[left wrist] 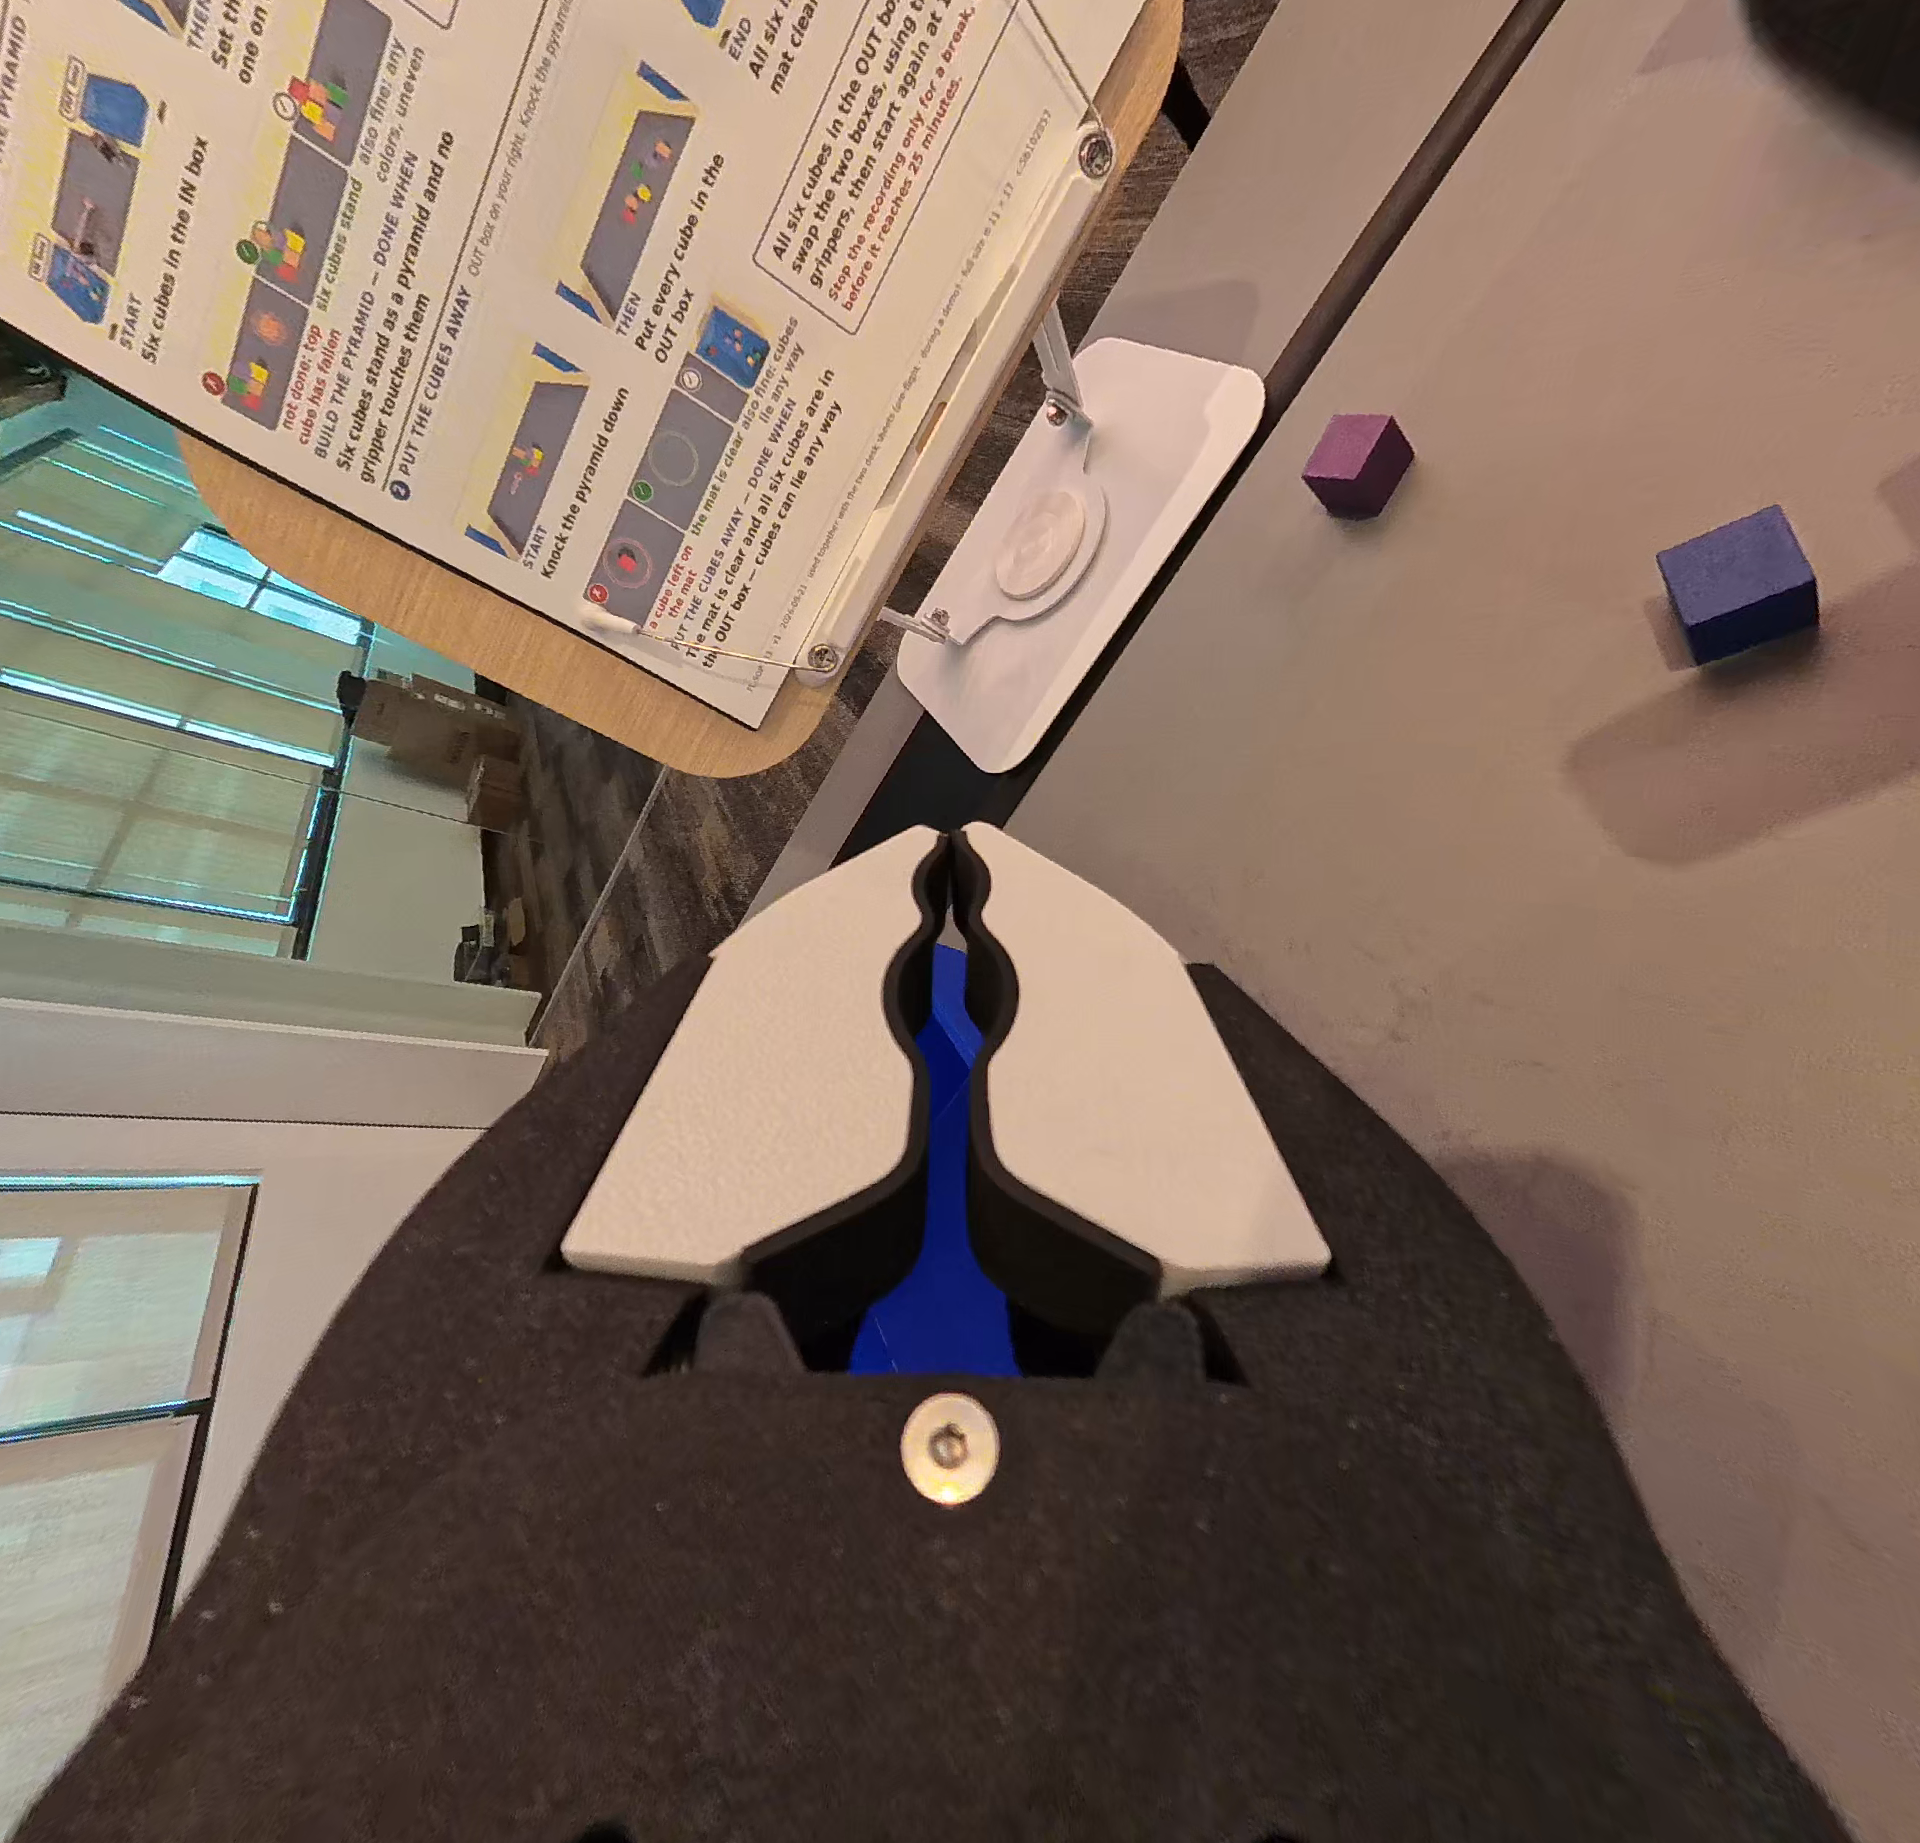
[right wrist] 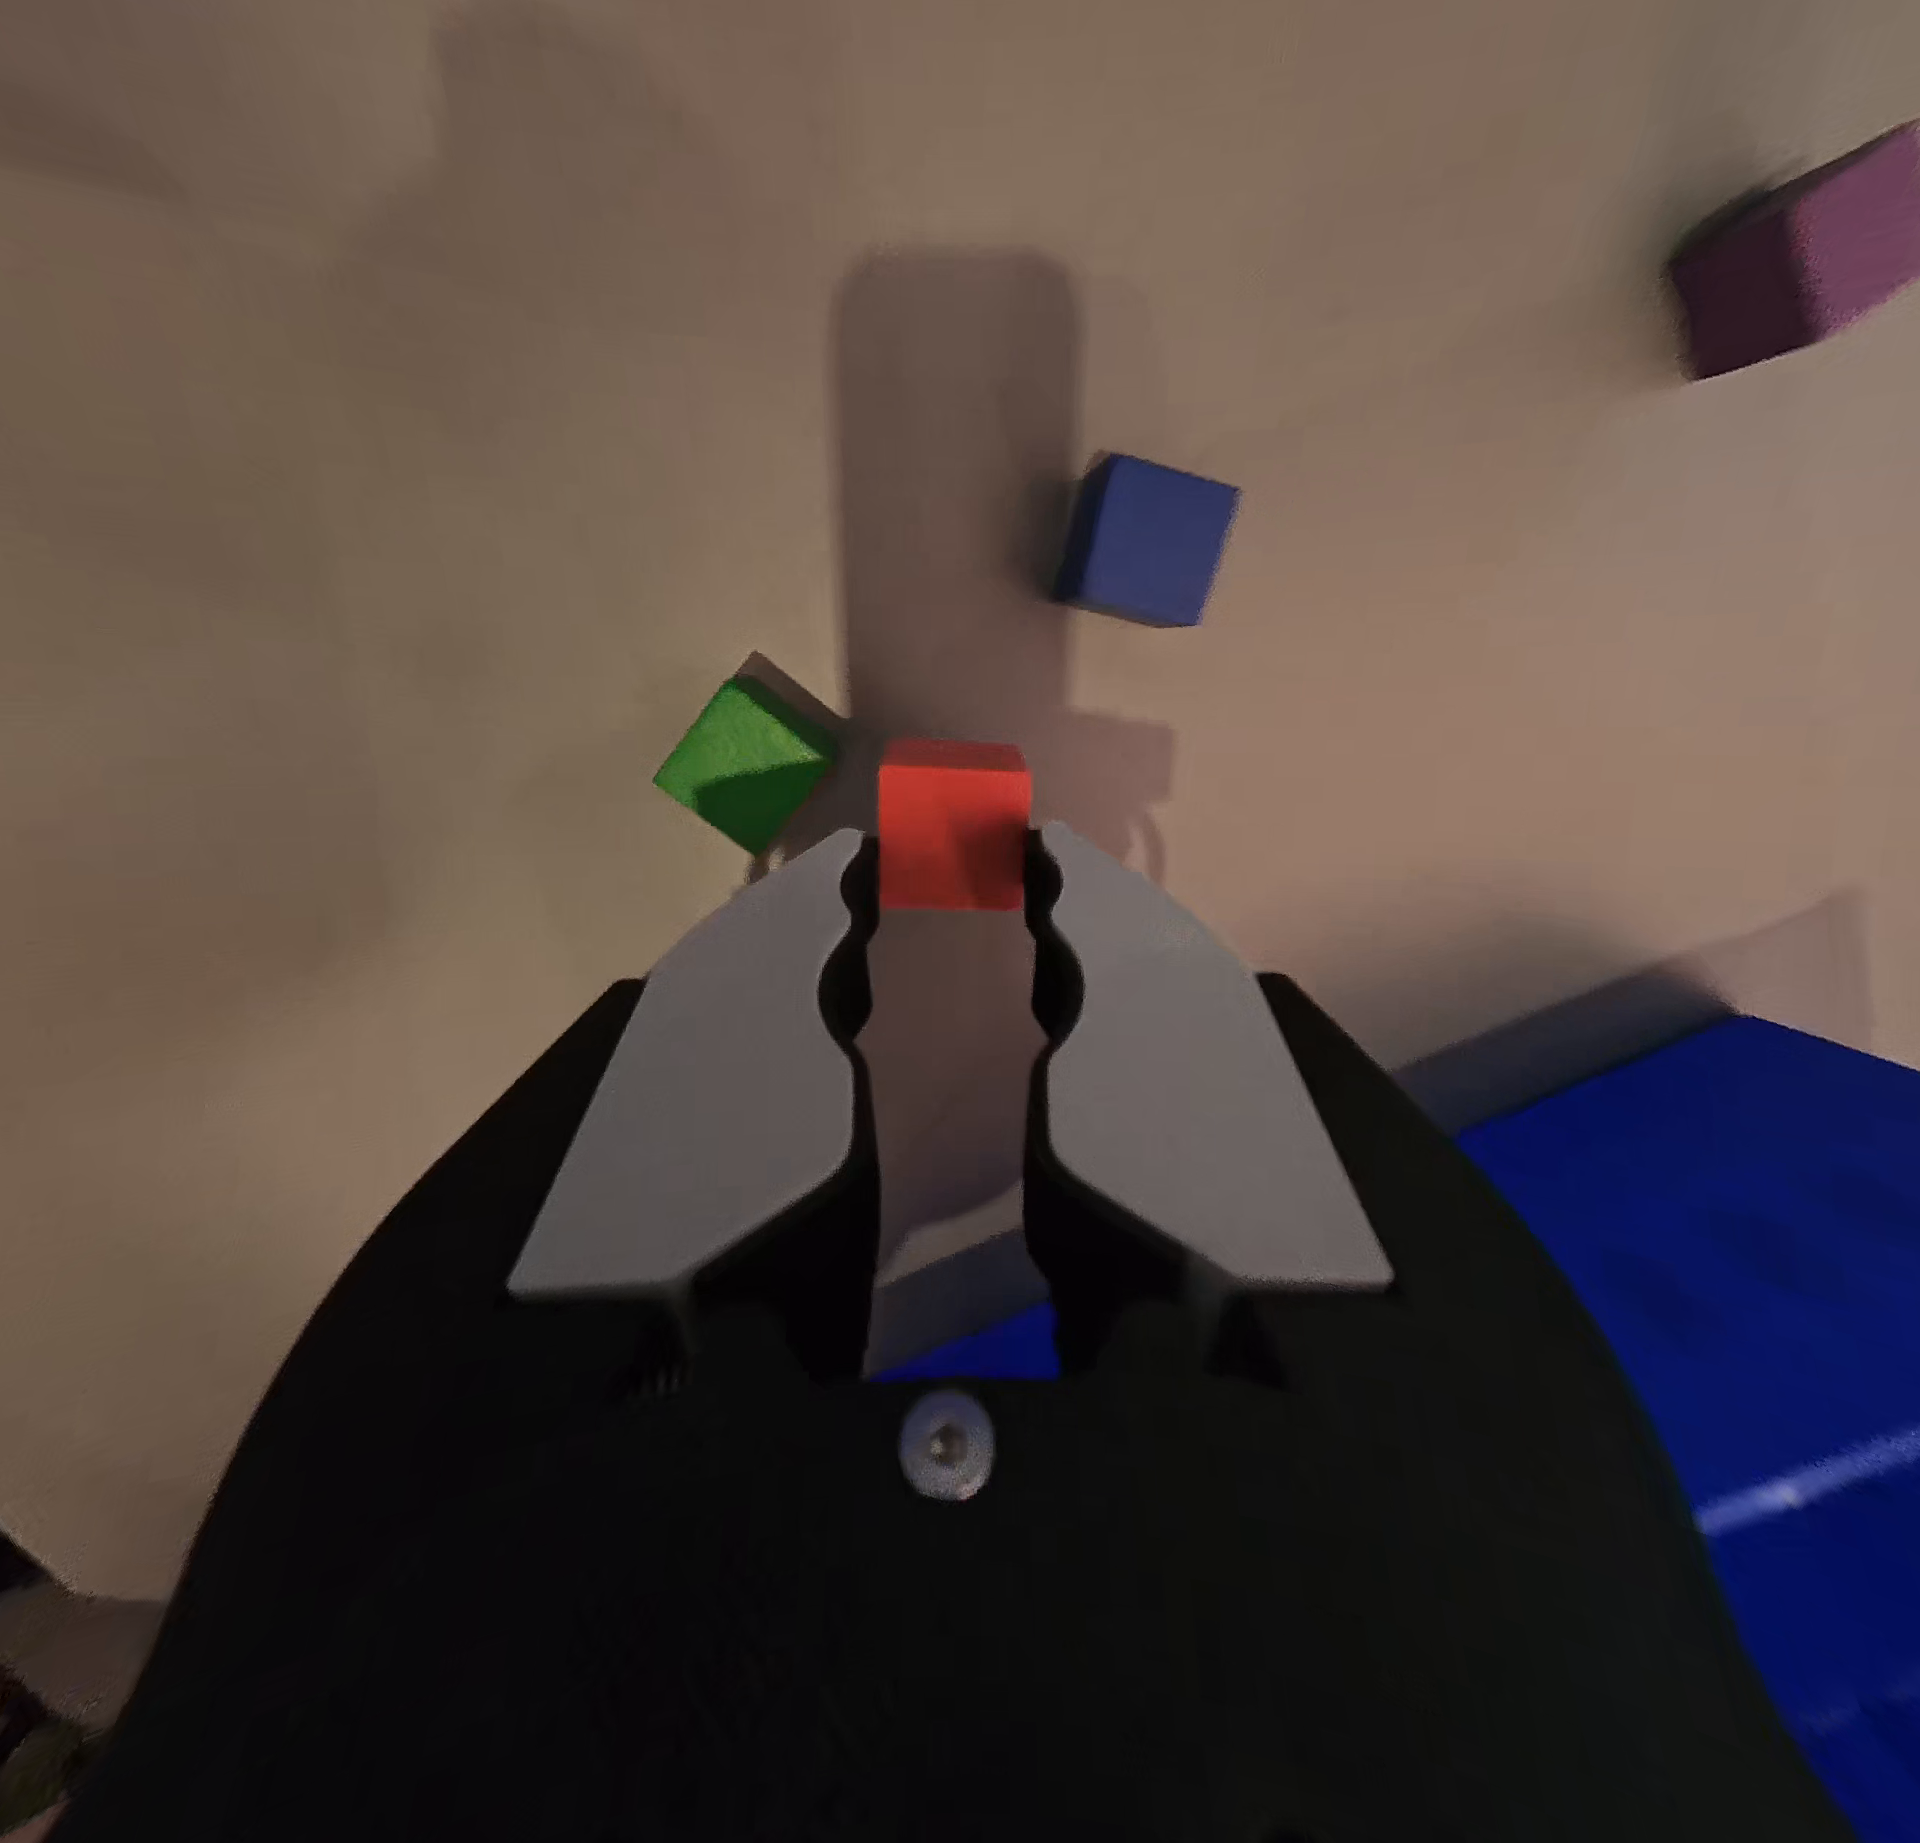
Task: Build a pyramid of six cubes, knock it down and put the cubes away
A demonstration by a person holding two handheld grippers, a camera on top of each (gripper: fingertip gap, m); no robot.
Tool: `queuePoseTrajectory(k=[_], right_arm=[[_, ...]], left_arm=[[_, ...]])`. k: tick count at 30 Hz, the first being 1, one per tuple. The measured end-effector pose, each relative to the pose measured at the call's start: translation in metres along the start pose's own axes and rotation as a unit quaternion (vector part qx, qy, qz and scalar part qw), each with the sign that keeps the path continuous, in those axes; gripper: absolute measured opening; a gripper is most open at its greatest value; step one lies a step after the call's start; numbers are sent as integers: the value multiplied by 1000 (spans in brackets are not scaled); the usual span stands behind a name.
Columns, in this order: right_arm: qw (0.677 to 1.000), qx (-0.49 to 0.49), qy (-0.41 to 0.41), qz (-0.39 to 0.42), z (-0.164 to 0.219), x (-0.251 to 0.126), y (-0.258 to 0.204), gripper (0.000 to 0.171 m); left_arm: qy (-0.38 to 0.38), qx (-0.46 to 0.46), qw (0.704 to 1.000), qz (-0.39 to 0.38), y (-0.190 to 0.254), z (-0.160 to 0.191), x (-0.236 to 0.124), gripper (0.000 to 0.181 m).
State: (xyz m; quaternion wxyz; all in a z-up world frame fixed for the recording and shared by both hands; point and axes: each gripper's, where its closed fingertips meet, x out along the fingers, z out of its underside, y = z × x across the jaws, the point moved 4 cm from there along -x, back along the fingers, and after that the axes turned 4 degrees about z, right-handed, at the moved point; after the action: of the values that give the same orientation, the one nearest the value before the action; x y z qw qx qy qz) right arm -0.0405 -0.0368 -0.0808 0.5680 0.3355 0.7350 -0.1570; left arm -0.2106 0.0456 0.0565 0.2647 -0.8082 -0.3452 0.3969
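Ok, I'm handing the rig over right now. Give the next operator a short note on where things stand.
Left tongs: shut, empty, off to the side.
Right tongs: shut on the red cube, above the mat.
Loose on the mat: green cube, blue cube, purple cube.
Blue box sits at the lower right.
No pyramid stands; whether building or clearing is under way is unclear. Only four cubes in view.

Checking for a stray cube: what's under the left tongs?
Through the slit of the shut left tongs only a bright blue surface shows. The tongs cover the rest, so any cube there is hidden.
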Motion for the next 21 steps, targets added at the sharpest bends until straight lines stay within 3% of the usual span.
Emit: queuePoseTrajectory(k=[6,10,17,21], right_arm=[[989,46,119,79,8,-86,30,28],[975,108,137,138,50,-133,57,28],[961,230,-6,151,158,-127,96,28],[957,255,-57,123,190,-111,102,29]], left_arm=[[-5,4,1000,1,1,1,0,0],[0,4,1000,2,1,-1,-3,0],[-4,8,1000,3,2,-1,-4,0],[-7,11,1000,5,4,-1,-4,0]])
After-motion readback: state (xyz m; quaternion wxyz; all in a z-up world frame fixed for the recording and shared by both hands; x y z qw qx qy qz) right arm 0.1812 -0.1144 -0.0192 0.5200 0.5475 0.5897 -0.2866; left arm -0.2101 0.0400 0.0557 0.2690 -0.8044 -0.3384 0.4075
